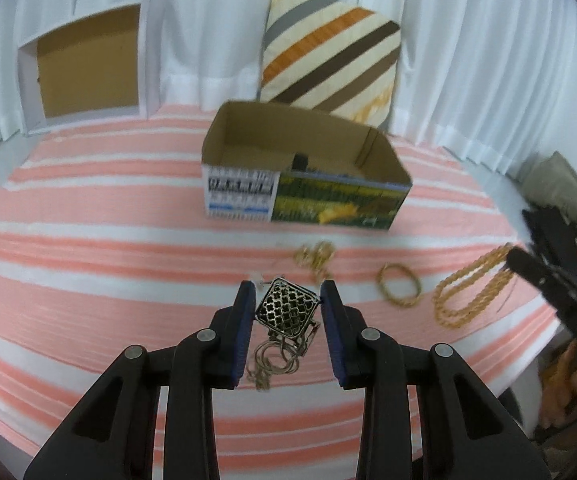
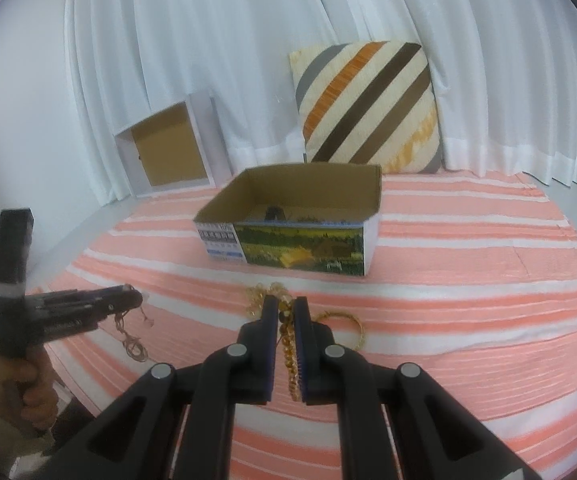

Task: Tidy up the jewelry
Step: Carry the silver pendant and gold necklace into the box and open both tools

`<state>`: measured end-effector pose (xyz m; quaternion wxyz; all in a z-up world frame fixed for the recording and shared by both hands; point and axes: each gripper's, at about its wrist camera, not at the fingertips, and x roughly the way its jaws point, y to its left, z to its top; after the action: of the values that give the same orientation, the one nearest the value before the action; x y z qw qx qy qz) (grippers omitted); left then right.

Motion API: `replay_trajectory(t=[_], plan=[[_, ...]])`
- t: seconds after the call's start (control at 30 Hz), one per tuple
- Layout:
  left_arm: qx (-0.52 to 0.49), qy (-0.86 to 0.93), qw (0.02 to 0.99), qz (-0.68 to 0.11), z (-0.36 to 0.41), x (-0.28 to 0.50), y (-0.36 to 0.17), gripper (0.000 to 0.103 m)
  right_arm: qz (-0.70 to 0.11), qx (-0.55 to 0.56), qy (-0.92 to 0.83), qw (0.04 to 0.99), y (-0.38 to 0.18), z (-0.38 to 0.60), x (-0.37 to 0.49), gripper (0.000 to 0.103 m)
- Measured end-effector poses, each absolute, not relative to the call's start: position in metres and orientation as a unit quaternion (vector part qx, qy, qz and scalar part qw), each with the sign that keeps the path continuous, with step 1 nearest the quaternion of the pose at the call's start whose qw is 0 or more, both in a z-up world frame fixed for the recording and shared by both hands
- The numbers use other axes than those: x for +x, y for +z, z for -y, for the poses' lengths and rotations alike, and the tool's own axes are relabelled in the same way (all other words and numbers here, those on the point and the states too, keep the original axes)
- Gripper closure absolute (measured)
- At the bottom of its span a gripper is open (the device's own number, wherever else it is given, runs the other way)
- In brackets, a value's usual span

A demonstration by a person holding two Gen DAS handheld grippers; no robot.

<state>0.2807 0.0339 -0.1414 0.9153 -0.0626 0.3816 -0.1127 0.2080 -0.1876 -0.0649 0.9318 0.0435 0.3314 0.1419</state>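
Observation:
My left gripper is shut on a black filigree pendant, held above the striped cloth; its thin chain hangs below. It also shows in the right wrist view. My right gripper is shut on a gold rope necklace, which hangs in a loop in the left wrist view. A gold bangle and a gold chain heap lie on the cloth. An open cardboard box stands behind them, with small dark items inside.
A pink and white striped cloth covers the table. A striped cushion and an upright open white box lean against the white curtain at the back. The table's right edge lies near my right gripper.

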Motion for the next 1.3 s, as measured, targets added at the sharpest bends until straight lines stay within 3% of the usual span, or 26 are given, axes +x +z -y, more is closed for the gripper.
replay_trajectory(t=[0.77, 1.07, 1.3], plan=[[-0.06, -0.125, 0.929, -0.342, -0.036, 0.376, -0.045, 0.07, -0.278, 0.038, 0.182, 0.942, 0.021, 0.179, 0.301, 0.095], [-0.051, -0.111, 0.931, -0.343, -0.029, 0.434, -0.048, 0.07, -0.278, 0.029, 0.185, 0.942, 0.032, 0.166, 0.372, 0.095], [-0.033, -0.087, 0.93, -0.355, -0.02, 0.479, -0.076, 0.07, -0.312, 0.019, 0.169, 0.935, 0.003, 0.157, 0.426, 0.095]])
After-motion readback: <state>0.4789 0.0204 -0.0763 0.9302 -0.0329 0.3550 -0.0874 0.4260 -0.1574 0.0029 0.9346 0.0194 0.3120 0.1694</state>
